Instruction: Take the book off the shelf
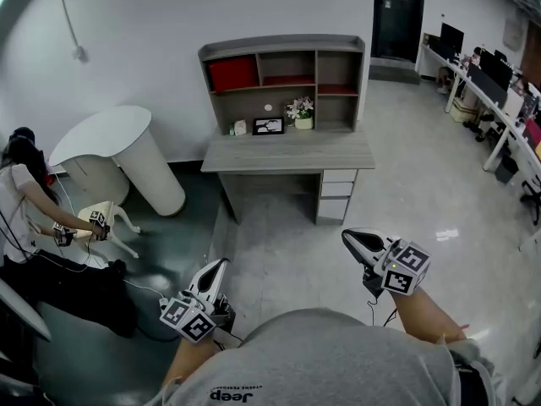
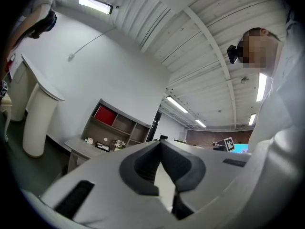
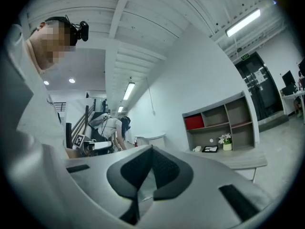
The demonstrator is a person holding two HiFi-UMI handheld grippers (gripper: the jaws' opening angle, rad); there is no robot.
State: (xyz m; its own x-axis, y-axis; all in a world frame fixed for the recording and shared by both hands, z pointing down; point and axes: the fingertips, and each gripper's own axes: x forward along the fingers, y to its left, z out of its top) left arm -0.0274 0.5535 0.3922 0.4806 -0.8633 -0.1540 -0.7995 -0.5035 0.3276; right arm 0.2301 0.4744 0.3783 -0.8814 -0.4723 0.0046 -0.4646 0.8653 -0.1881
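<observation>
**Tools, 2.**
- Left tool (image 1: 218, 267), lower left of centre in the head view. Jaws together, nothing between them.
- Right tool (image 1: 351, 238), lower right of centre. Jaws likewise closed at the tips and empty.
- Both point up-frame toward the shelf.

**Shelf (image 1: 283, 45), 1.** It stands on the counter (image 1: 287, 152) at upper centre, against the white wall. There are three compartments in its top row and one open bay beneath.

**Red items, 3.**
- Red block (image 1: 232, 73): fills the top-left compartment.
- Middle slab (image 1: 287, 80): lies flat on the floor of the middle compartment.
- Right slab (image 1: 336, 89): lies flat in the right compartment.
- Which of these is the book cannot be settled at this range. The slabs look most like books lying flat, with their long axes running left to right along the boards.

**Key relation.**
- The shelf lies straight up-frame from both tools and well apart from them, with bare floor between.
- It sits roughly midway between the two tools.
- The right tool is slightly higher in frame and in line with the right slab, so it is judged the nearer. The left tool lines up with the red block.
- Nothing is within reach yet. An approach comes first, then the jaws must part.

**Lower bay, 3 items.**
- Frame (image 1: 268, 126).
- Flowers (image 1: 302, 112).
- One small pale object, too small to name.

**Drawers (image 1: 336, 189), 3.** Under the counter's right end.
</observation>
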